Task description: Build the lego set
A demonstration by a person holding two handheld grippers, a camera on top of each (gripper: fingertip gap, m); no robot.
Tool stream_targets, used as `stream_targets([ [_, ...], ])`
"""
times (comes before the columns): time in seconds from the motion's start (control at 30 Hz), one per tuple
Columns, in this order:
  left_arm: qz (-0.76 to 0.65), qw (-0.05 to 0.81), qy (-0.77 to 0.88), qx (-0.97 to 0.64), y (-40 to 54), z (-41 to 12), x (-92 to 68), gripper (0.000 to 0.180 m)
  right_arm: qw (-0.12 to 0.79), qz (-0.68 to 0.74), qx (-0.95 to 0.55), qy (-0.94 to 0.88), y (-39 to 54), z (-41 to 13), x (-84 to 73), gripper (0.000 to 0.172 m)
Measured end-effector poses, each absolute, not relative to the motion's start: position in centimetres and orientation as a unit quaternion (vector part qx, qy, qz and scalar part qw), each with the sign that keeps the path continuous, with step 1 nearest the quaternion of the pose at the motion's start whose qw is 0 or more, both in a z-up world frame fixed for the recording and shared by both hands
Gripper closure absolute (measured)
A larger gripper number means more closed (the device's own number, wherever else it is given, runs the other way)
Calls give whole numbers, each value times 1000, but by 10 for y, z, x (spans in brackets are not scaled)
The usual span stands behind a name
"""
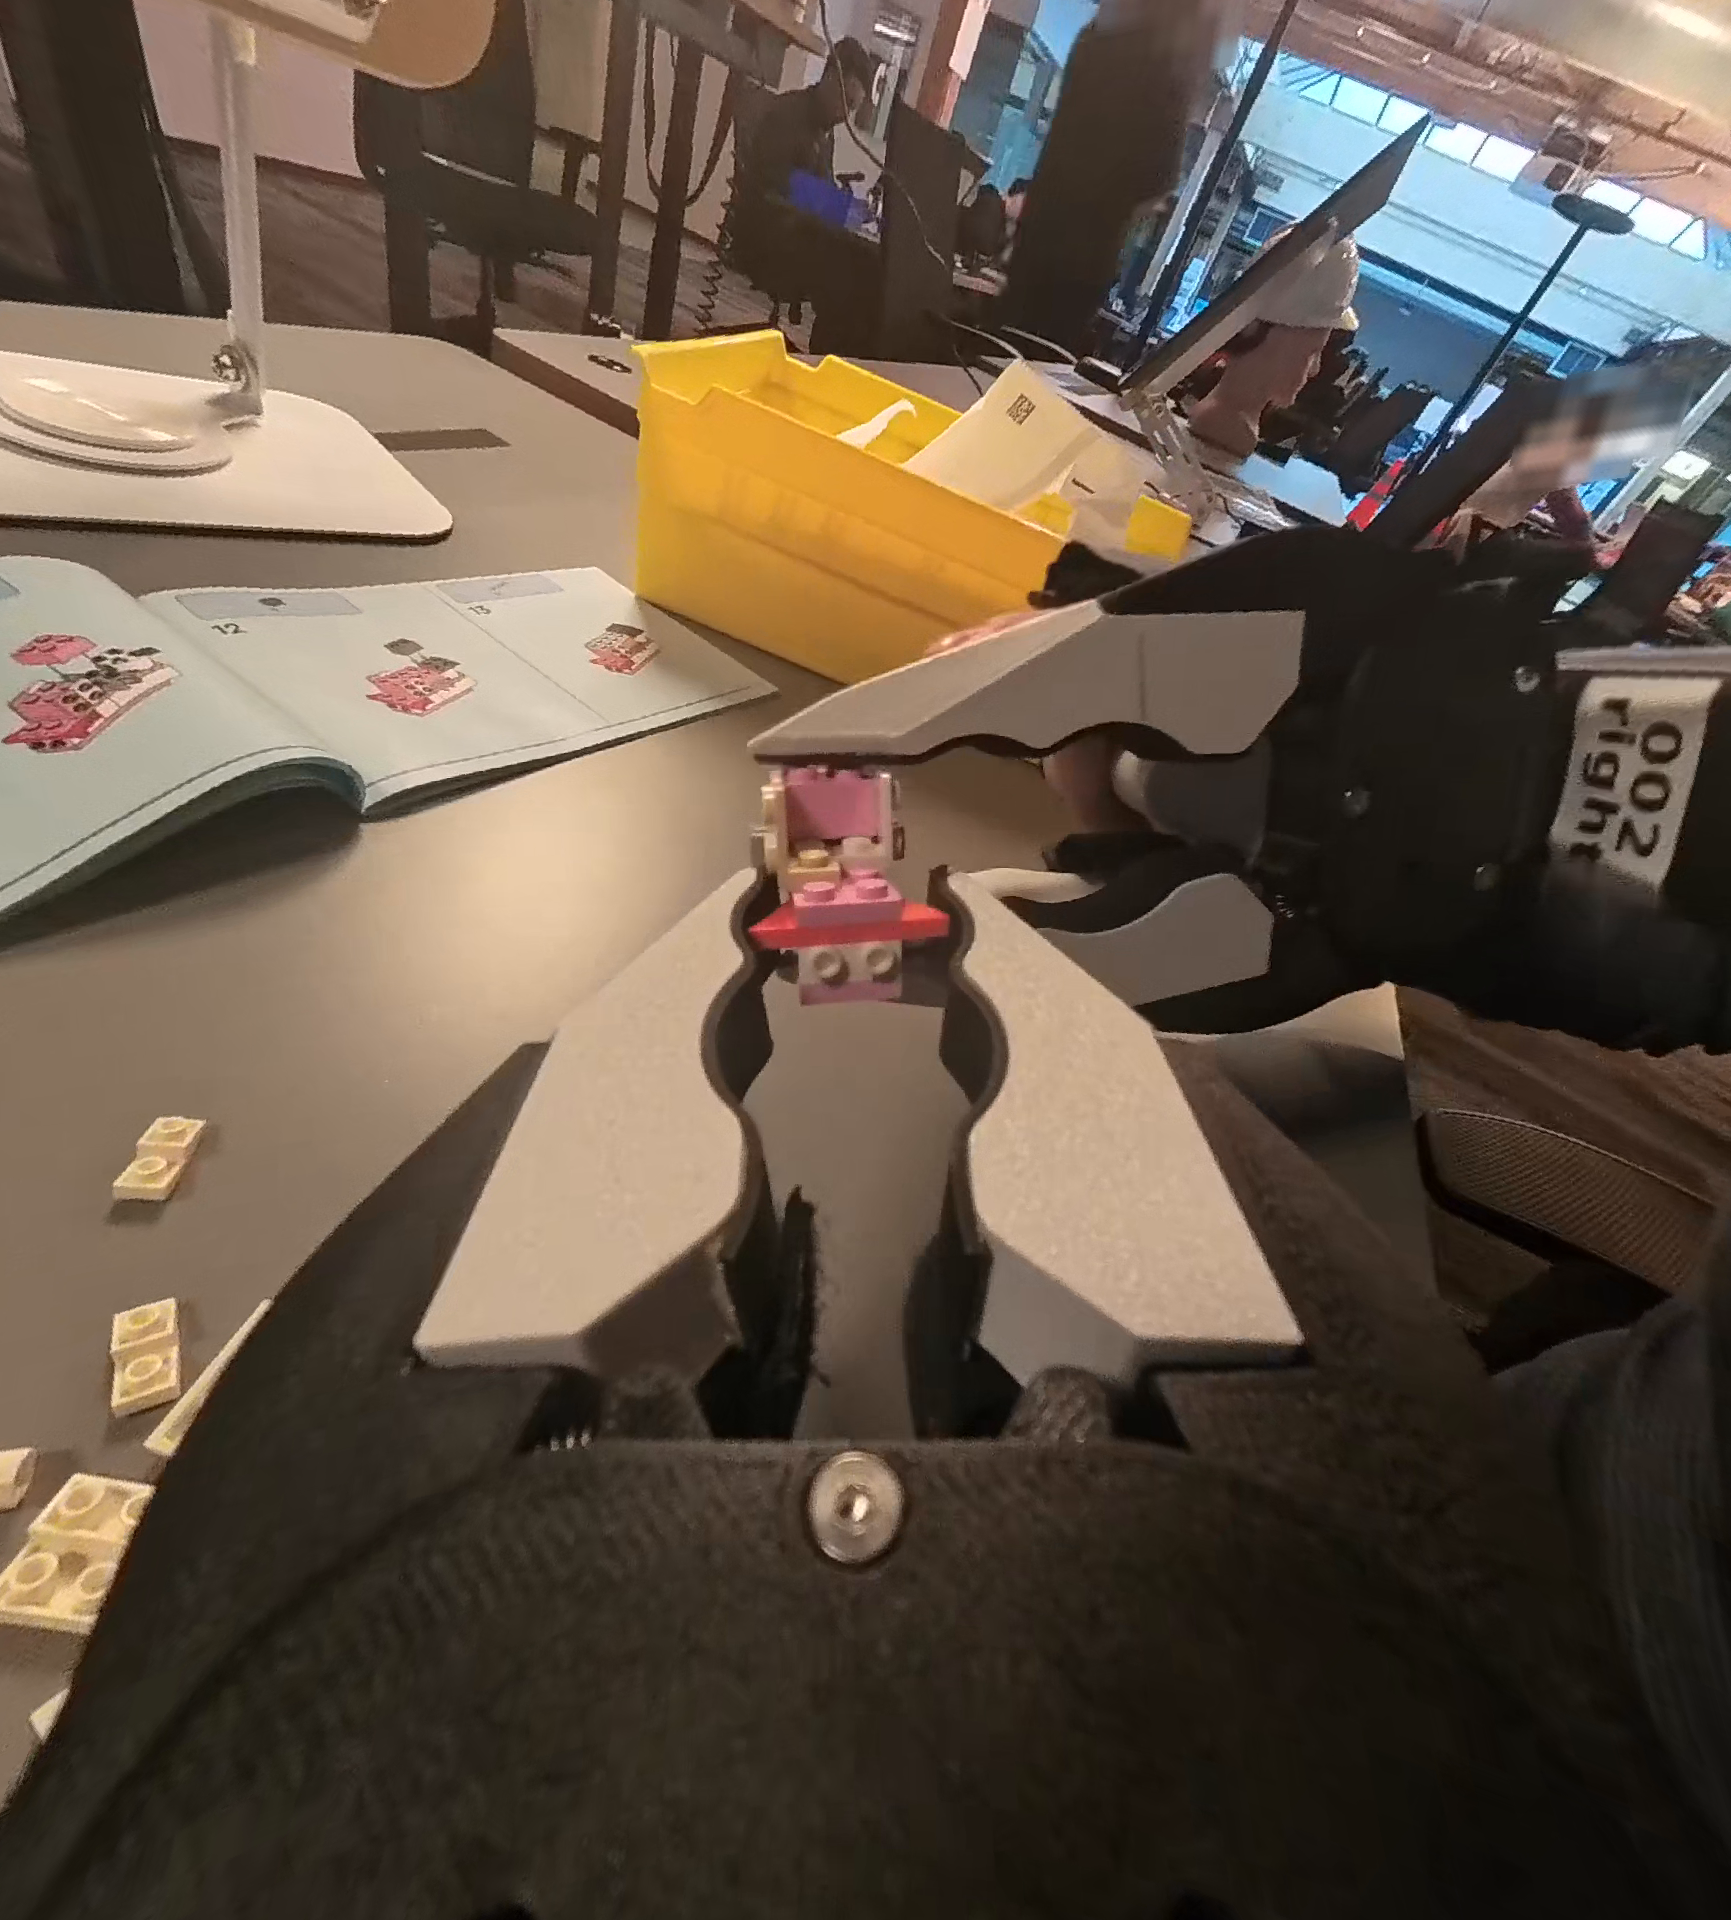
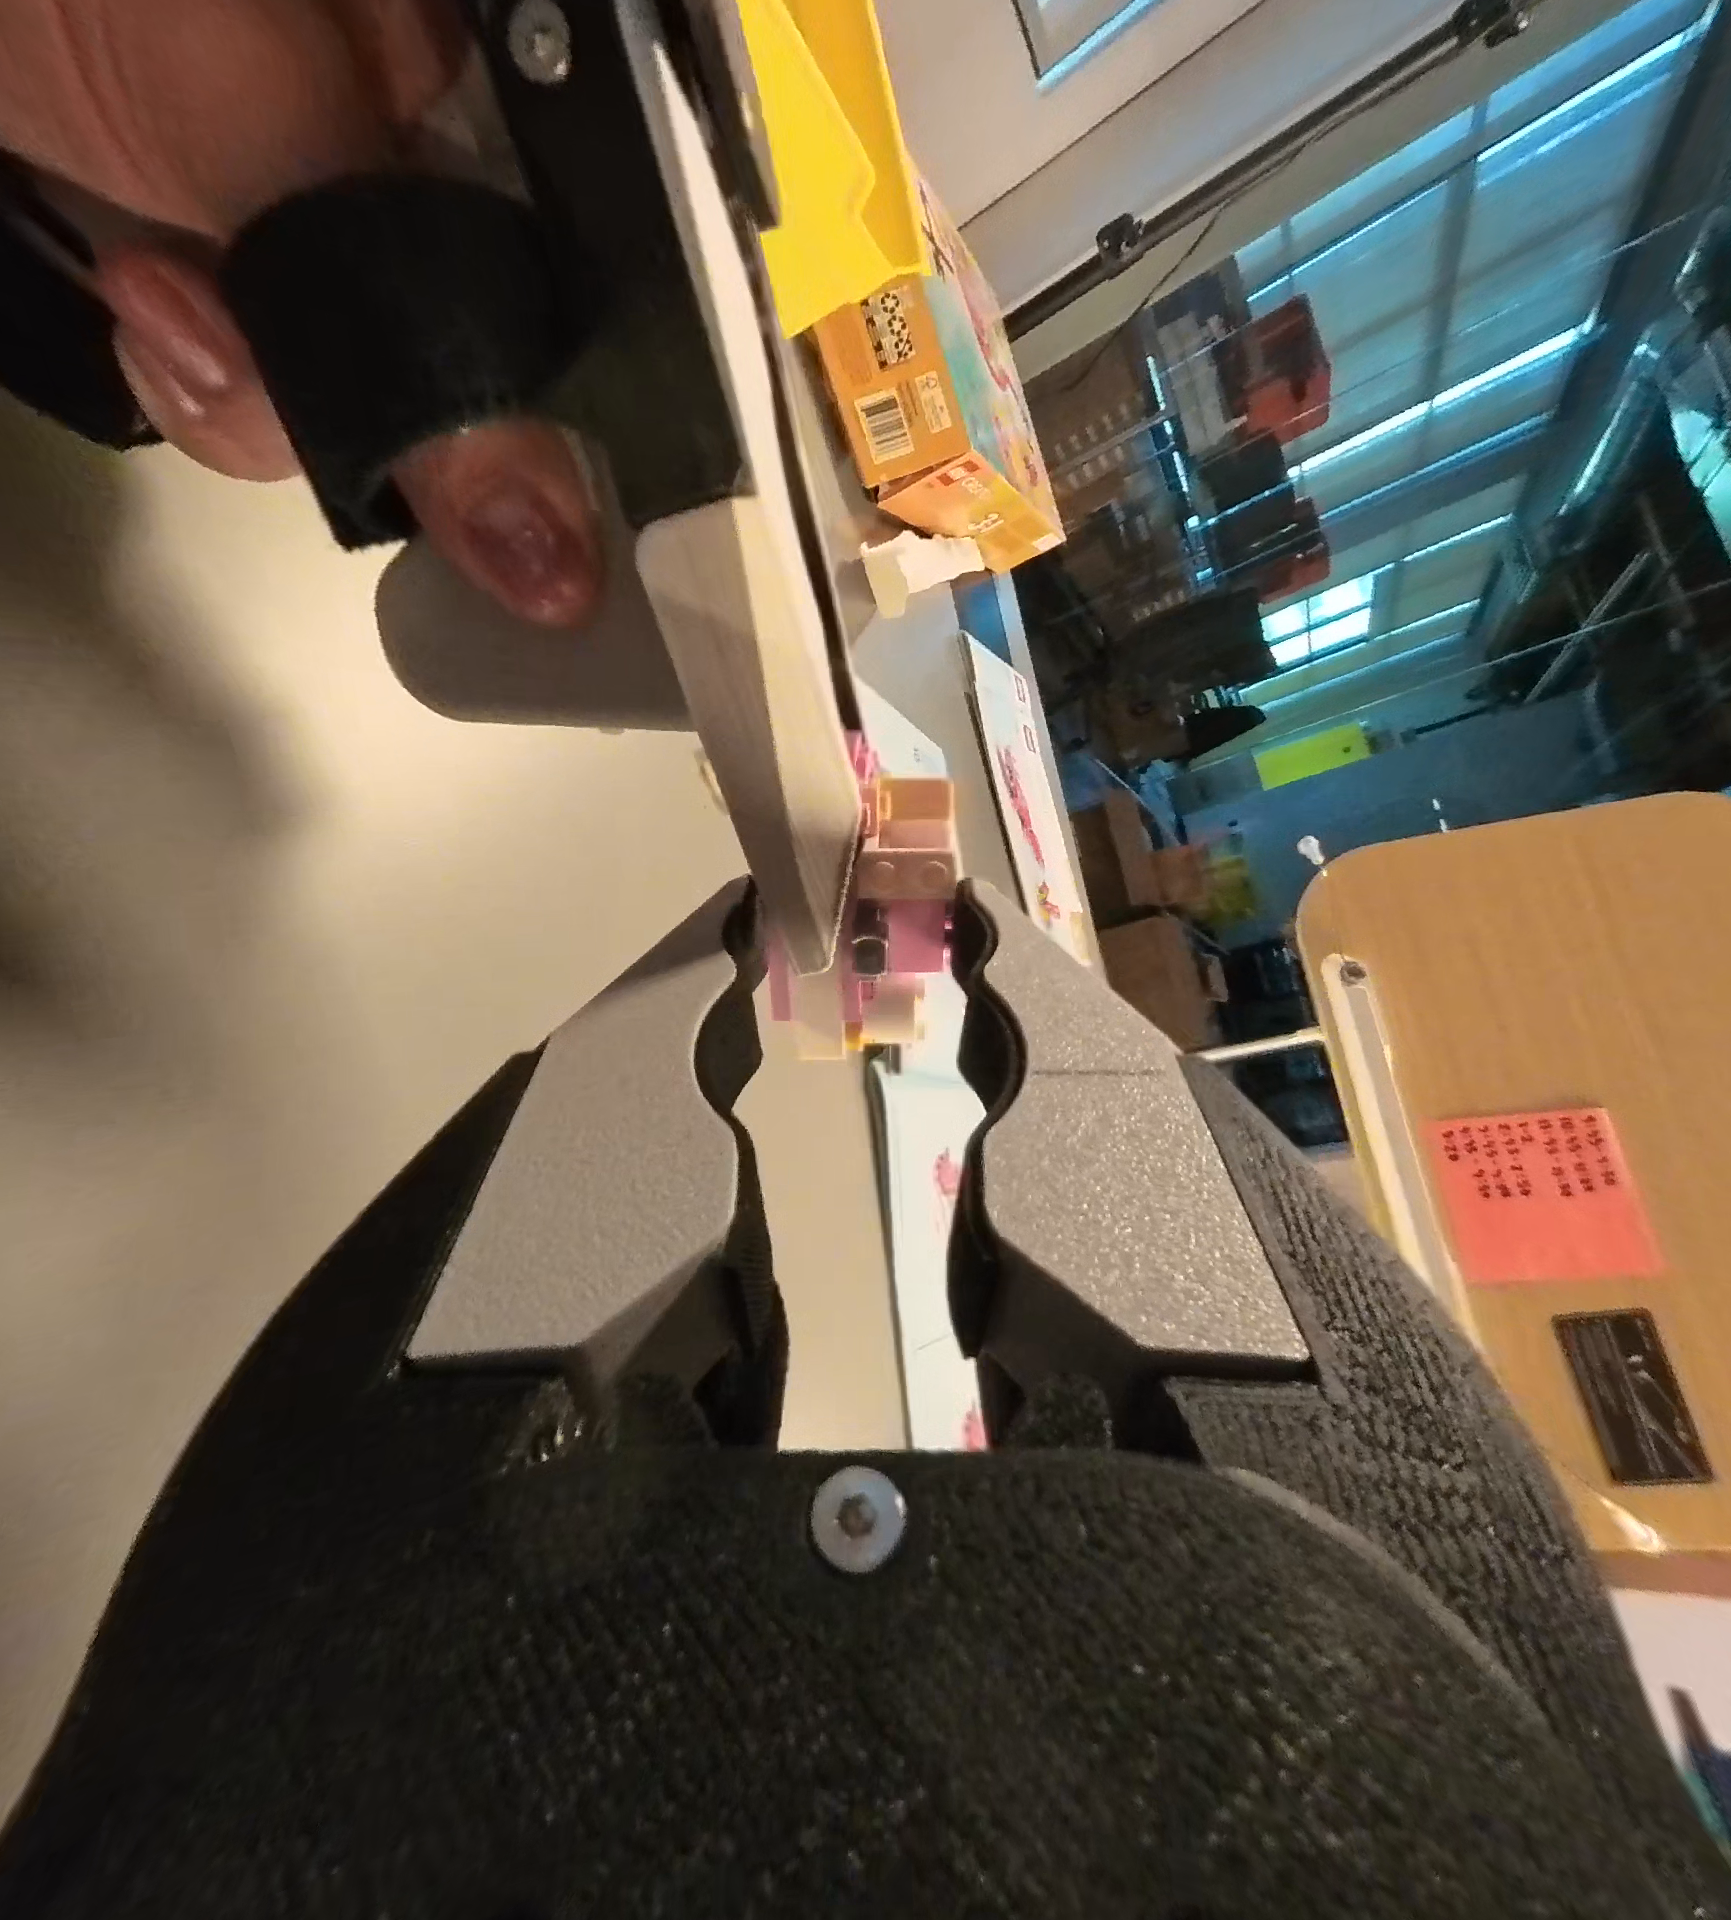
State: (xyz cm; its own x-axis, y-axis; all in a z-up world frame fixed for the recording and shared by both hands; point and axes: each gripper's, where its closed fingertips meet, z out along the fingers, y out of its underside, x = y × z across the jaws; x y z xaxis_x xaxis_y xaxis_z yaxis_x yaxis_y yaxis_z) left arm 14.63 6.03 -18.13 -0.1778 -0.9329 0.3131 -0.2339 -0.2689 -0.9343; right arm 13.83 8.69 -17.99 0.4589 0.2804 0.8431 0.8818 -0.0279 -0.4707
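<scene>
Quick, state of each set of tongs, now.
Left tongs: shut on the pink brick model.
Right tongs: shut on the same model.

A white label [image 1: 1625,790] with dark print sits on the black body of the right gripper [image 1: 861,821]. The open instruction booklet [image 1: 321,707] bears small step numbers above its pictures. A white paper slip [image 1: 1017,410] in the yellow bin [image 1: 788,540] carries a square code. An orange cardboard box [image 2: 892,416] shows a barcode. On the wooden board [image 2: 1619,935] are a salmon sticker [image 2: 1541,1195] with rows of figures and a black plate [image 2: 1630,1397] of print too fine to read.
</scene>
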Motion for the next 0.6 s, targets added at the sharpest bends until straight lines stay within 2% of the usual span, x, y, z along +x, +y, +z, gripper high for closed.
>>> stream_targets([
  [0.2, -578, 304, 506, -564, 61, -179, 146, 153, 556, -316, -646, -416, 86, -176, 139, 139],
  [0.47, -560, 312, 515, -570, 63, -187, 148, 153, 538, -259, -692, -405, 87, -186, 140, 138],
  [0.6, -564, 334, 510, -556, 64, -179, 146, 153, 559, -261, -681, -394, 88, -178, 138, 136],
])
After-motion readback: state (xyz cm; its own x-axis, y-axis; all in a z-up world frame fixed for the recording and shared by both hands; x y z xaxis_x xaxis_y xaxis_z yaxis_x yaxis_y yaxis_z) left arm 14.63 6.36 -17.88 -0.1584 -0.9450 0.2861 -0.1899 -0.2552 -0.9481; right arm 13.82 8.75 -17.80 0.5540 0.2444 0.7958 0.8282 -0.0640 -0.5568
